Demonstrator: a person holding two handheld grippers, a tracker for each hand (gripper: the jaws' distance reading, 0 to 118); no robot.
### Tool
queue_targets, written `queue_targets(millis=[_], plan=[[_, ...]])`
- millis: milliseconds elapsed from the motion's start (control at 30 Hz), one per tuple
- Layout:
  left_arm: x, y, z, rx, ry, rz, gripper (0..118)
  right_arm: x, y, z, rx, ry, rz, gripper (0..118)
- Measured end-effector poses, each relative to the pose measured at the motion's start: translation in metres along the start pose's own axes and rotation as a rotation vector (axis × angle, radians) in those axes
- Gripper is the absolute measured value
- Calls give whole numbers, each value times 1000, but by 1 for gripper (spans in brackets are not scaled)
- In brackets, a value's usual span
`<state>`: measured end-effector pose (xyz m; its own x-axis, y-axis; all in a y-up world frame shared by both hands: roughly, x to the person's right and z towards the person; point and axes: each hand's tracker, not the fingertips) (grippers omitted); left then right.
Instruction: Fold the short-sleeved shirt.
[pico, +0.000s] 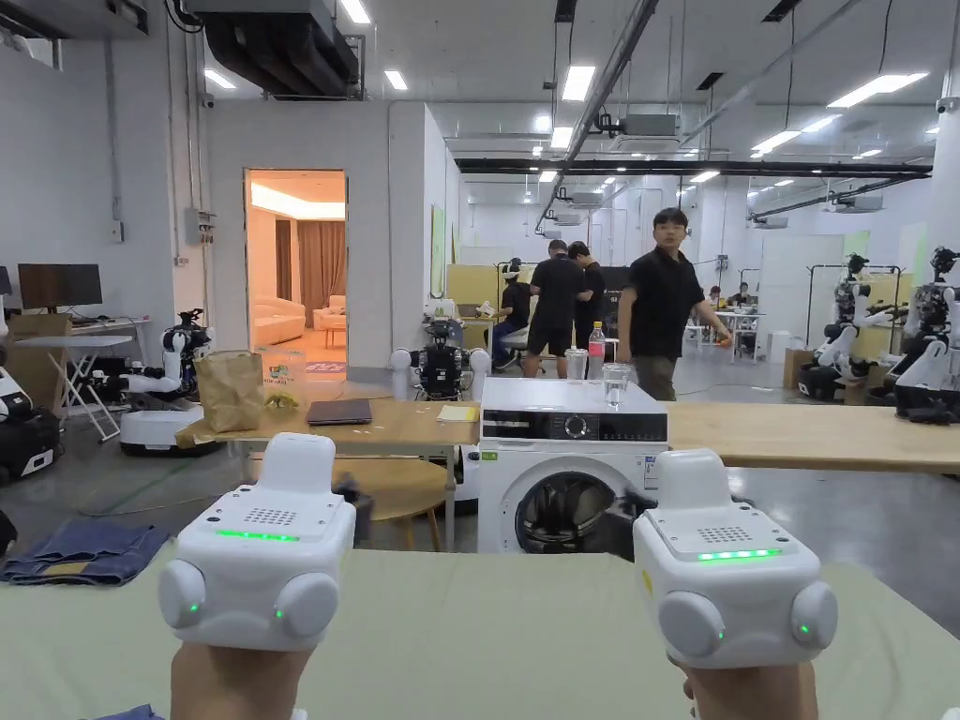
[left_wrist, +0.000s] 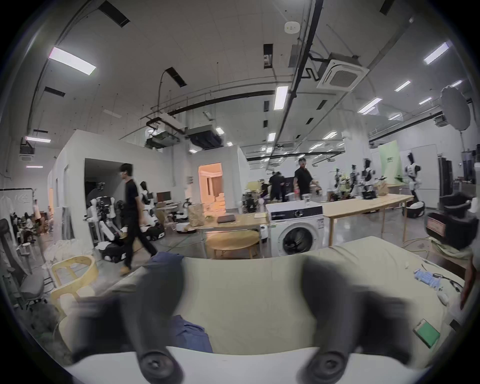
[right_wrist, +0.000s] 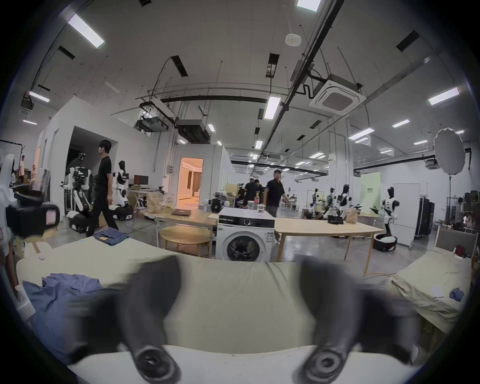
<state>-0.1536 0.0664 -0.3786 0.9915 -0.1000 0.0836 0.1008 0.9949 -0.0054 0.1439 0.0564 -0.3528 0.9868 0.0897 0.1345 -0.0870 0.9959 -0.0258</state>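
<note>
A crumpled blue shirt (right_wrist: 59, 298) lies on the pale green covered table (pico: 487, 609), near its left front; a strip of the shirt (left_wrist: 189, 332) shows low beside the left jaw in the left gripper view. I hold both white grippers up above the table, side by side, pointing away from me. The left gripper (left_wrist: 241, 270) is open with its jaws wide apart and bare table between them. Likewise the right gripper (right_wrist: 237, 267) is open and holds nothing. In the head view the left gripper (pico: 298, 487) and right gripper (pico: 694, 487) hide their own jaws.
Folded jeans (pico: 80, 553) rest at the table's far left corner. A small green flat item (left_wrist: 426, 333) lies to the right. Beyond the far edge stand a washing machine (pico: 562, 469), wooden tables (pico: 806, 433) and a round stool (pico: 398, 487). People walk in the room behind.
</note>
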Motion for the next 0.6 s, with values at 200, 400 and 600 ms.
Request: queue_targets(millis=[200,400,600], plan=[[-3,2,1,-12,58,-10,0,3,4,-3,-9,-45,-24,0],[-49,-9,23,-16,160,11,0,-41,-1,-5,12,38,-34,0],[-162,-38,79,-75,429,22,0,-165,-3,-3,10,301,-56,0]])
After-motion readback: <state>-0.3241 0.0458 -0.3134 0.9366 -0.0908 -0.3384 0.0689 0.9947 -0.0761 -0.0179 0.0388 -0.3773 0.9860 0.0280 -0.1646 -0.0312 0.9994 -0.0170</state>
